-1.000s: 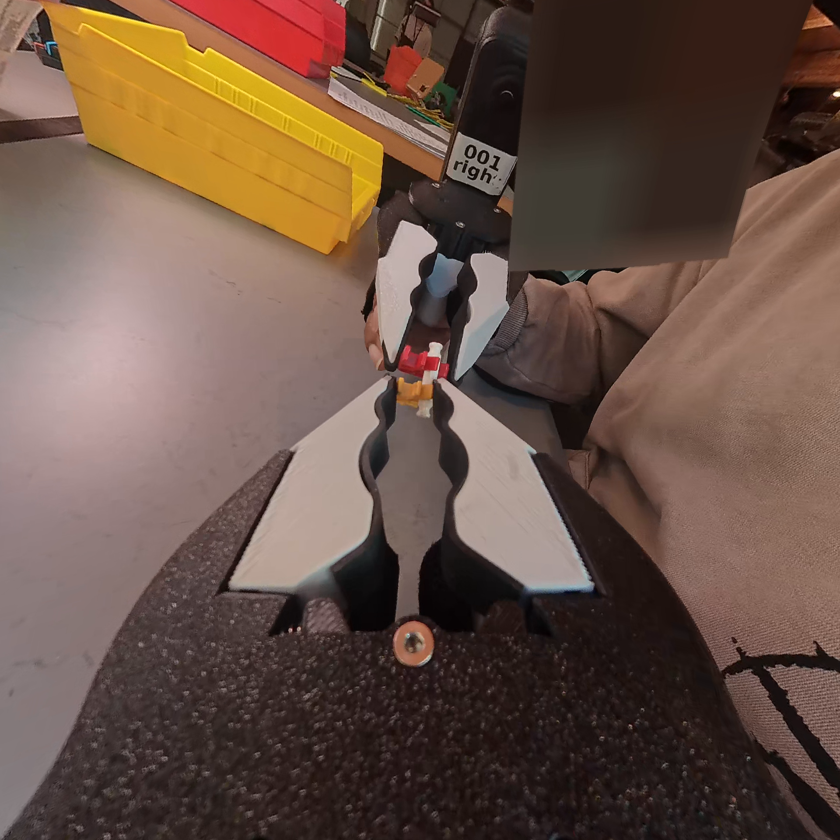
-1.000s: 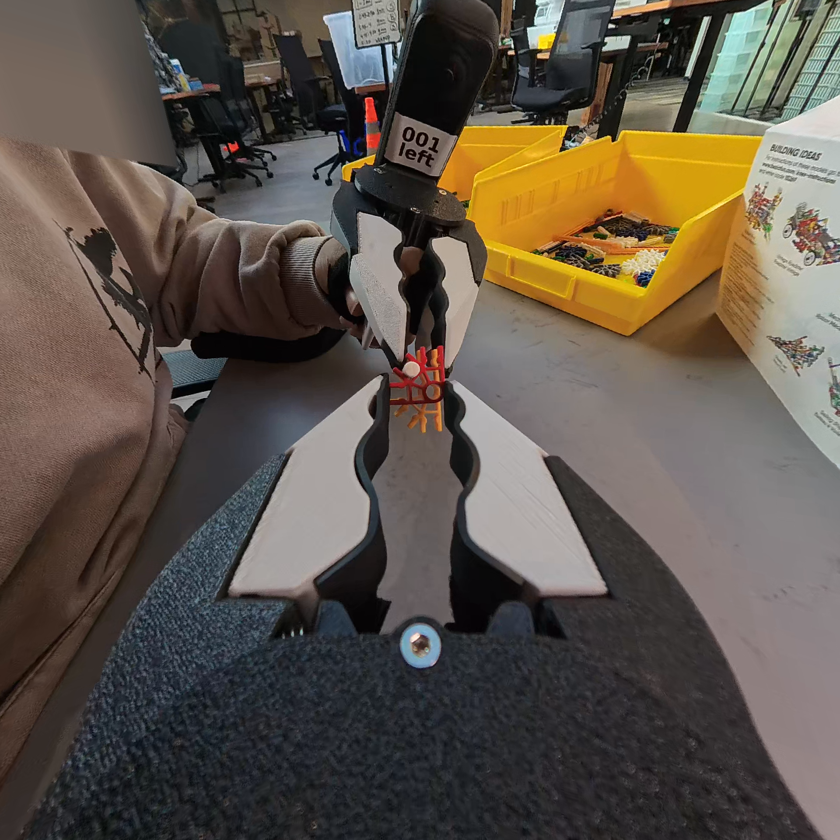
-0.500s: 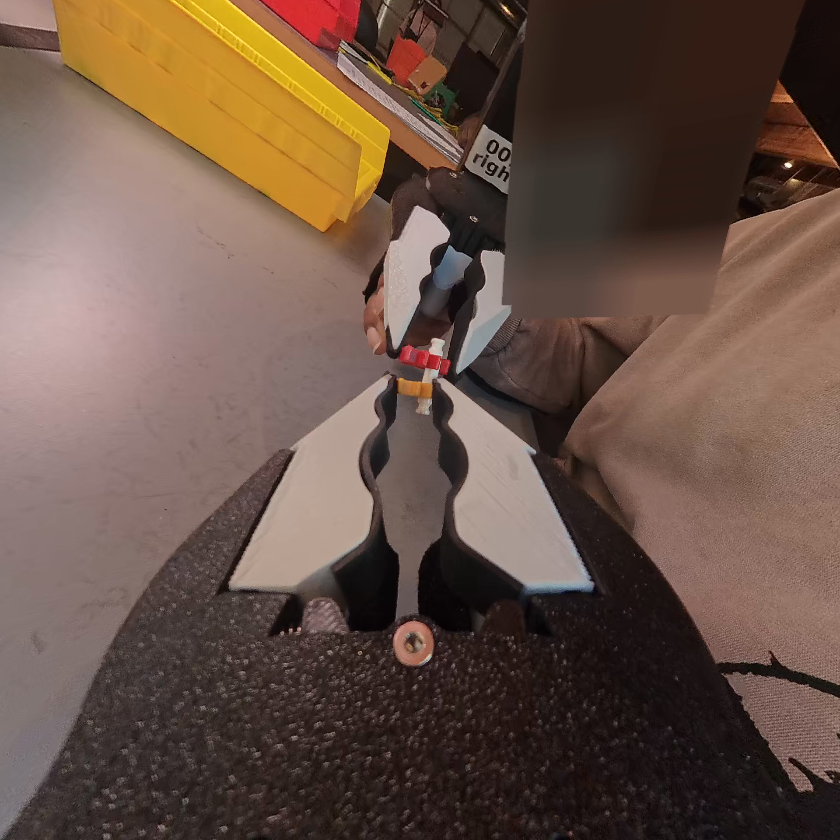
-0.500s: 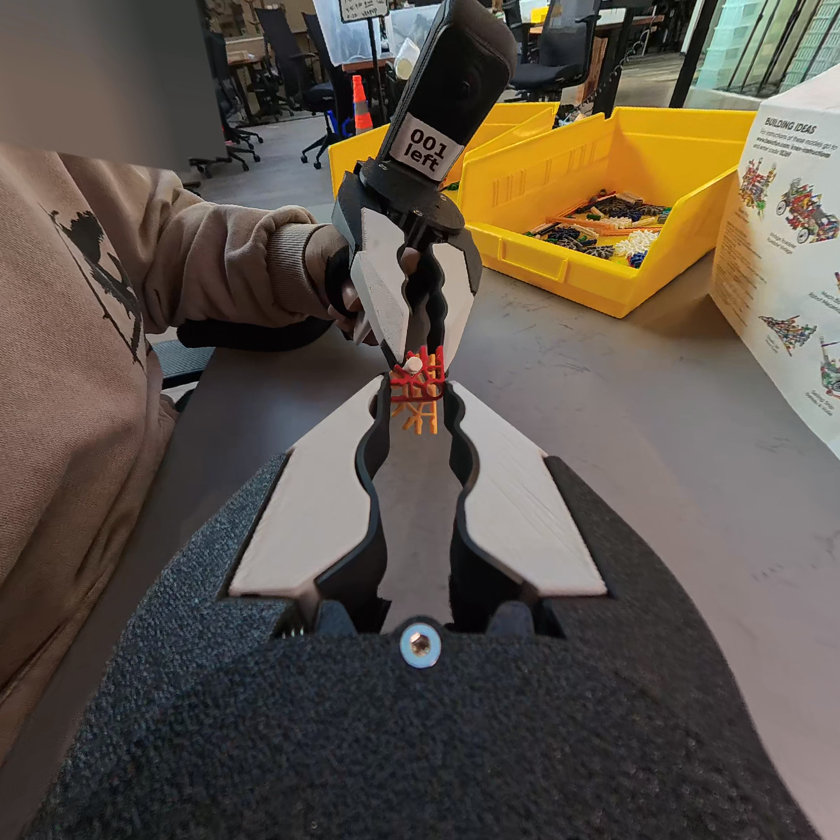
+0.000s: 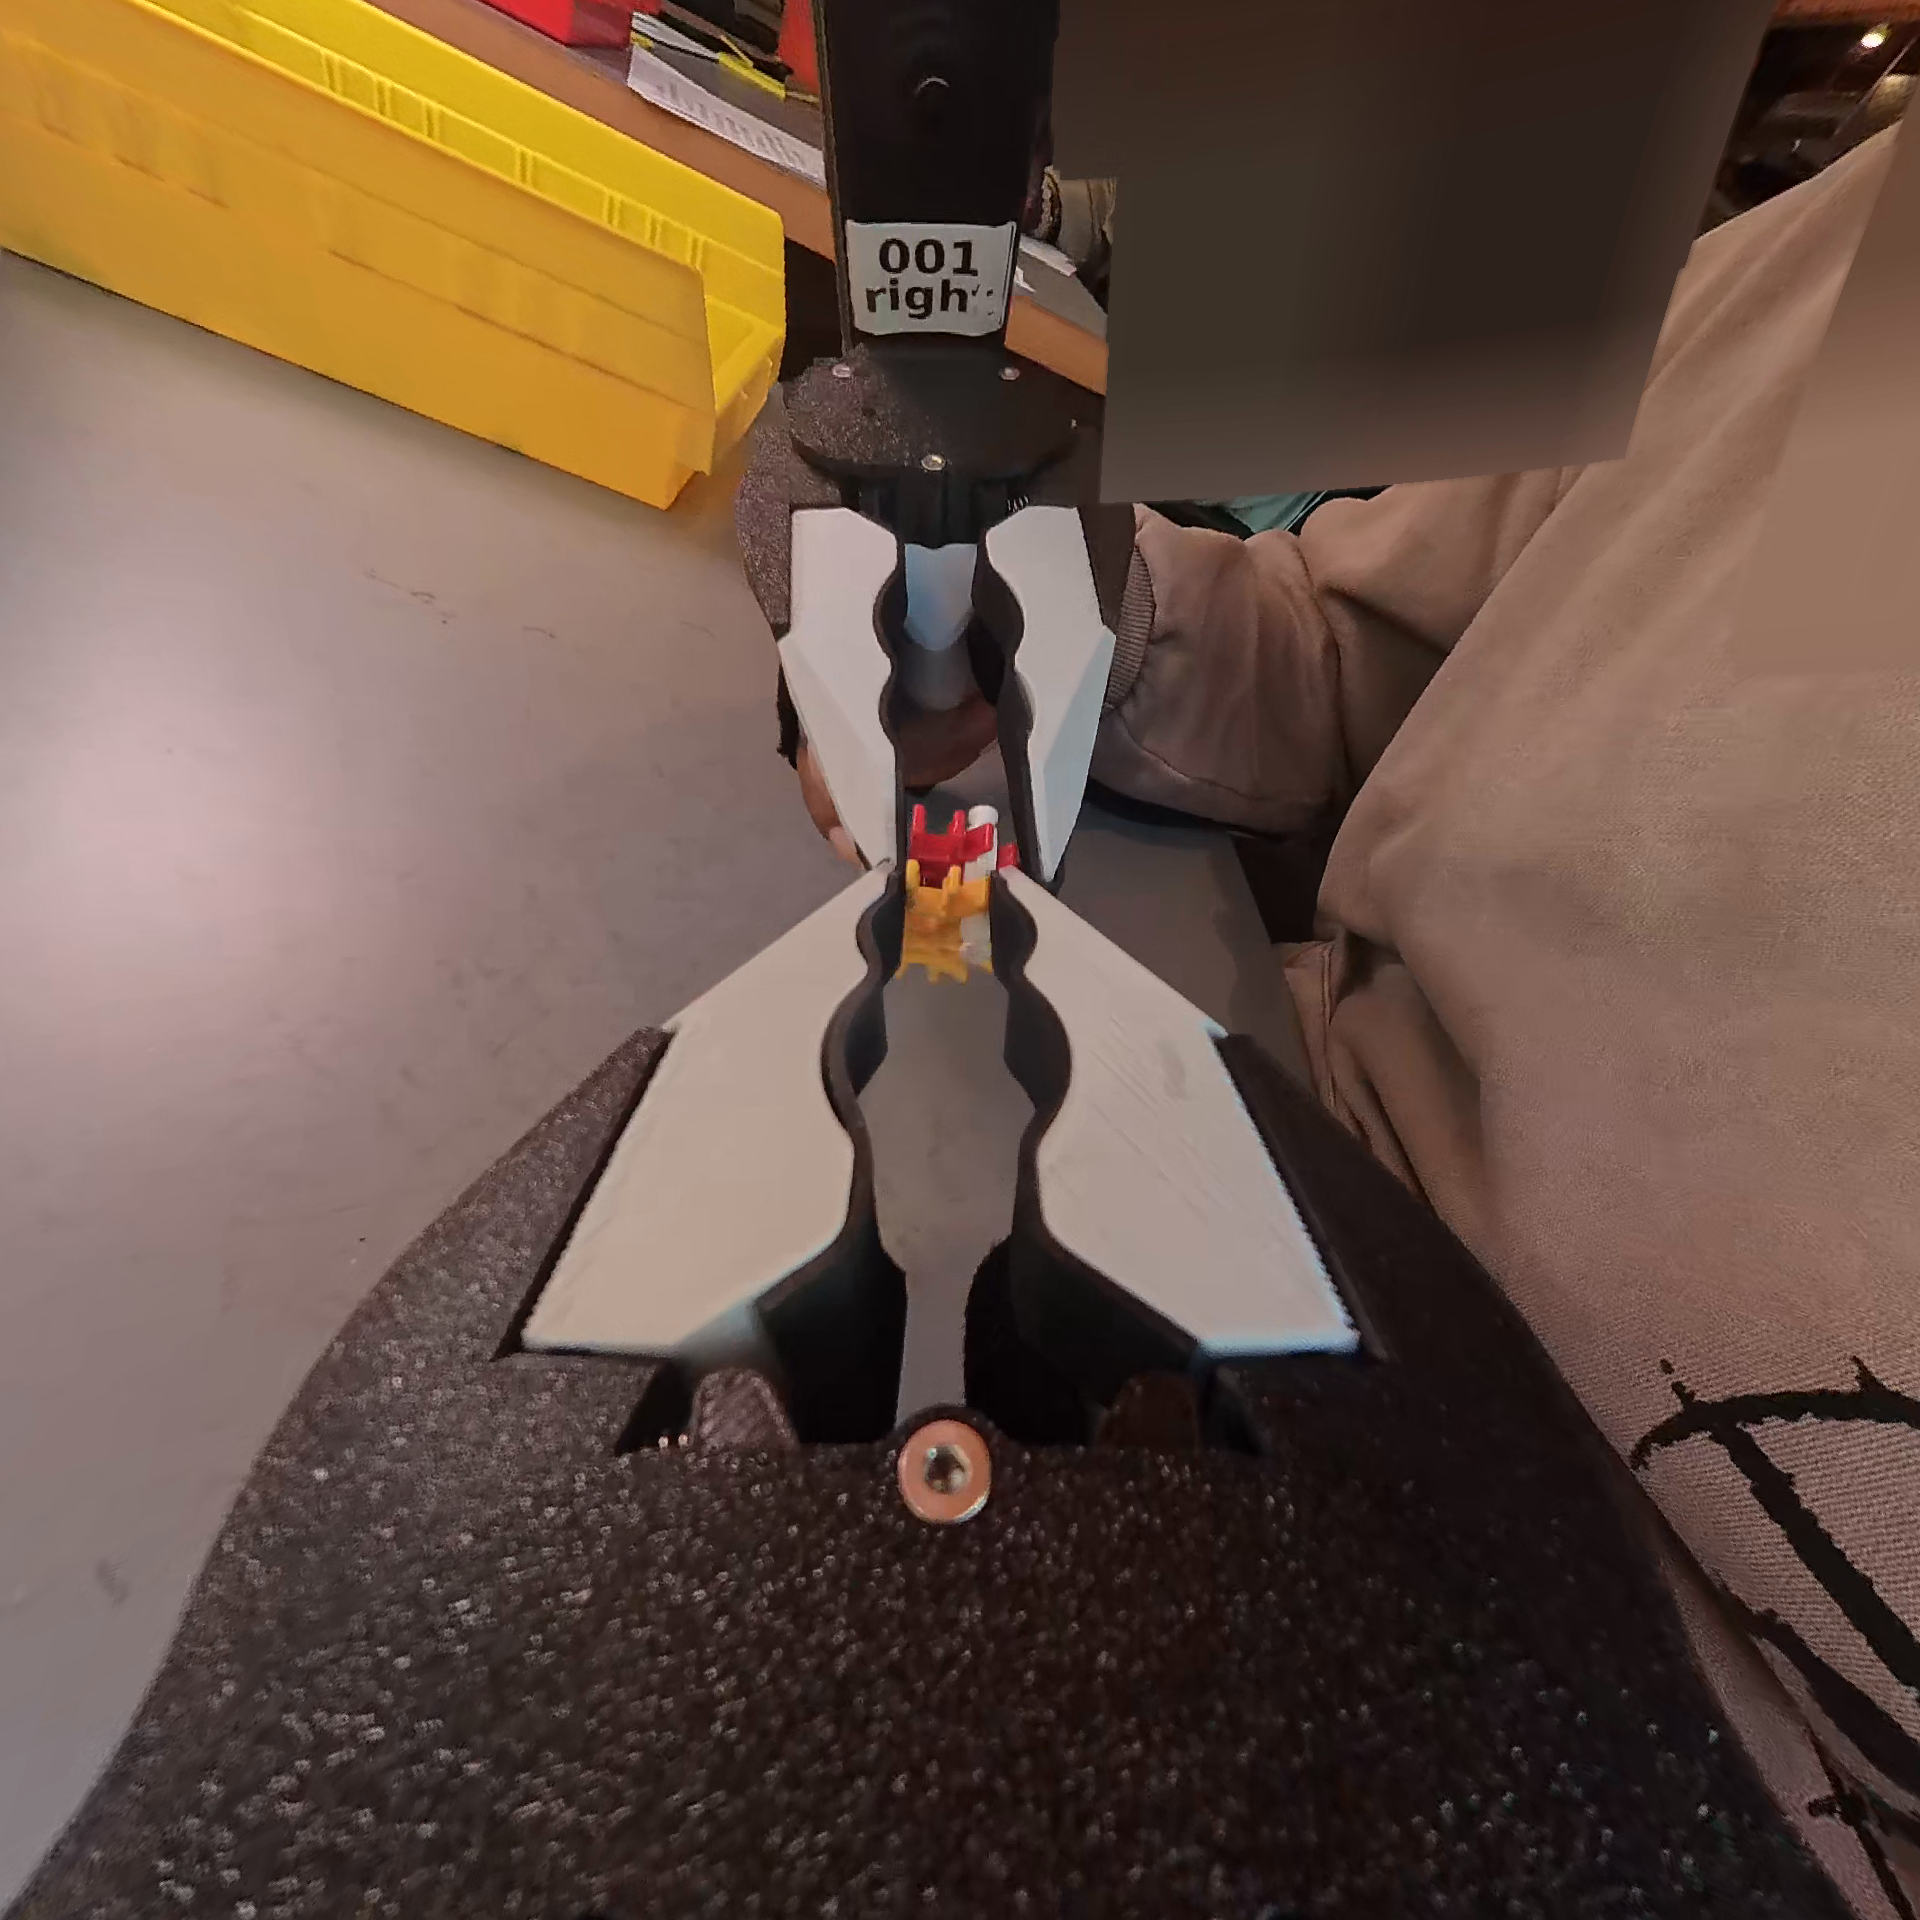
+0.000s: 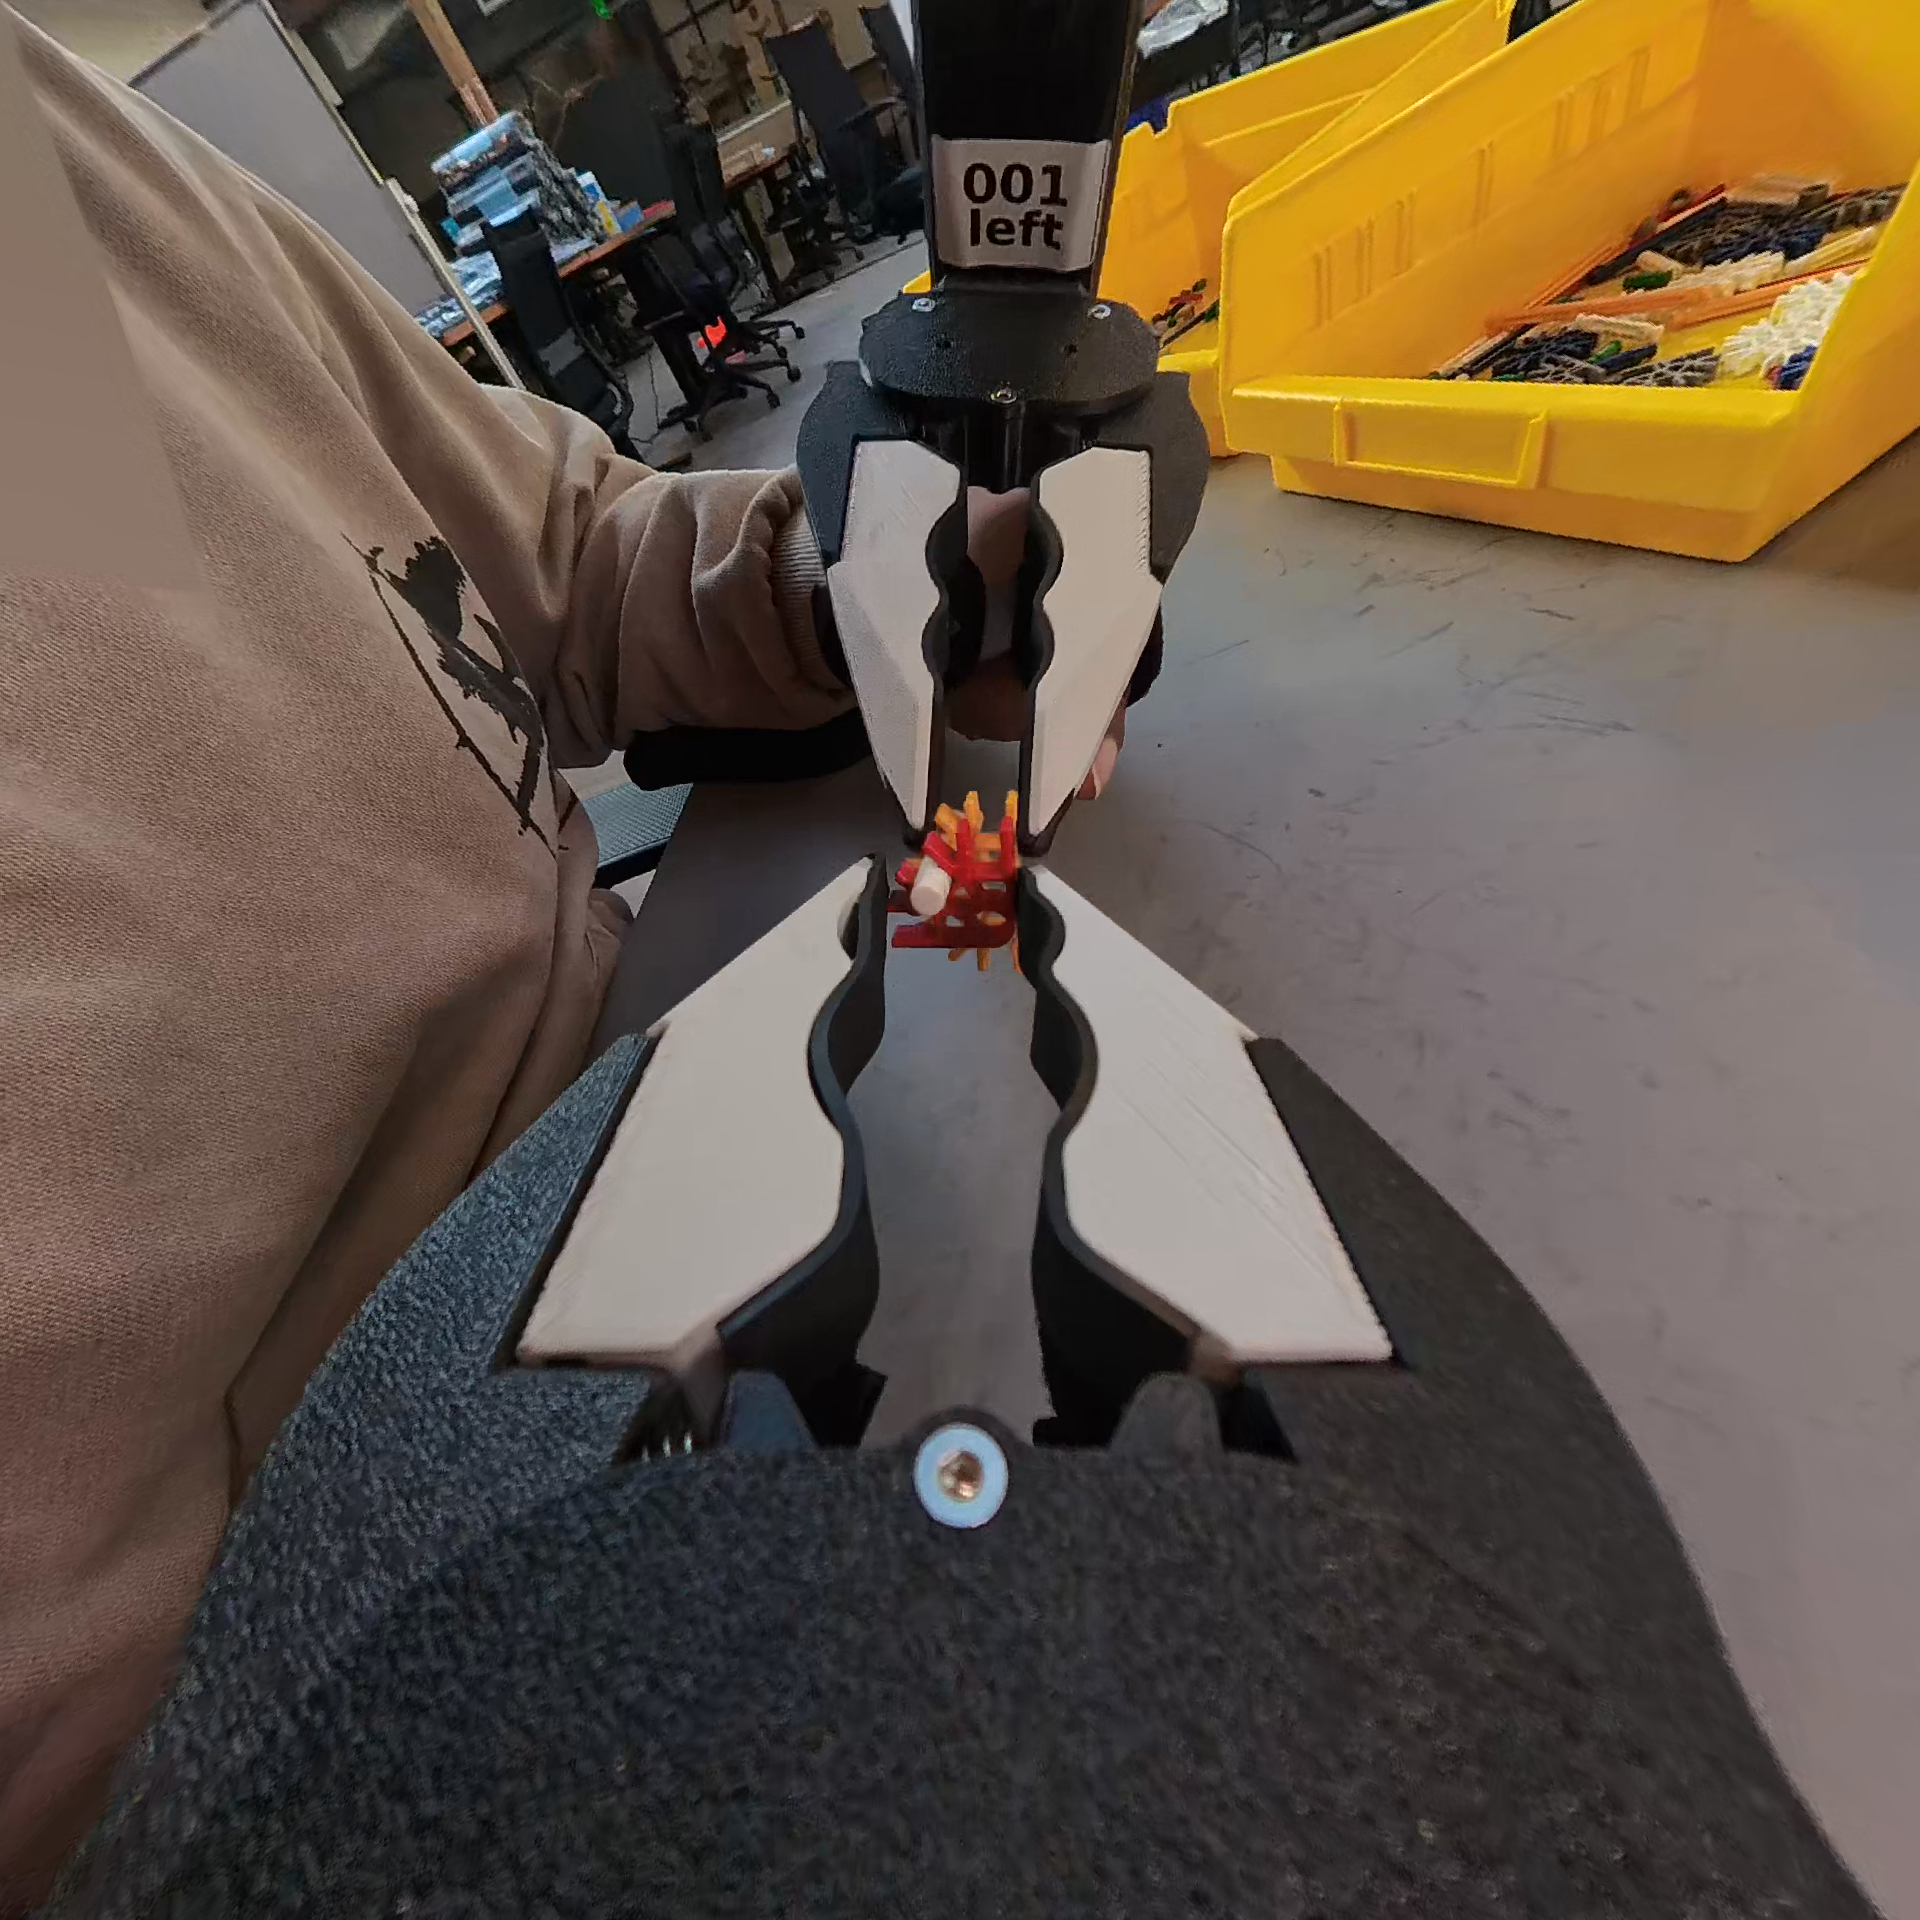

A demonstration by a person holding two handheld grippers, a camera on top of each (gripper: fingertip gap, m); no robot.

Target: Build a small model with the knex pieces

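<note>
Orange toothed plastic connector (image 5: 938,928) sits clenched between the tips of our left gripper (image 5: 943,904), held in the air above the grey worktop (image 5: 312,831), near the edge where we sit. Pressed right against it is a red toothed plastic connector (image 6: 961,899), which our right gripper (image 6: 951,914) grasps between its tips; a short white plastic rod (image 6: 928,889) runs through the two pieces and pokes out on the side toward our beige sweatshirt (image 6: 260,779). The two grippers meet tip to tip, so the small joined assembly hangs between all four white fingers. We see the right gripper's fingers (image 5: 836,707) pointing down at the red piece from the left wrist view, and the left gripper's fingers (image 6: 883,644) pointing down at the orange piece from the right wrist view.

Farther along the worktop, toward its far right side, stands a yellow plastic bin (image 6: 1455,447) holding a mixed heap of small construction pieces (image 6: 1662,312). Another yellow plastic bin (image 5: 416,281) stands at the far left of the worktop, seen from outside.
</note>
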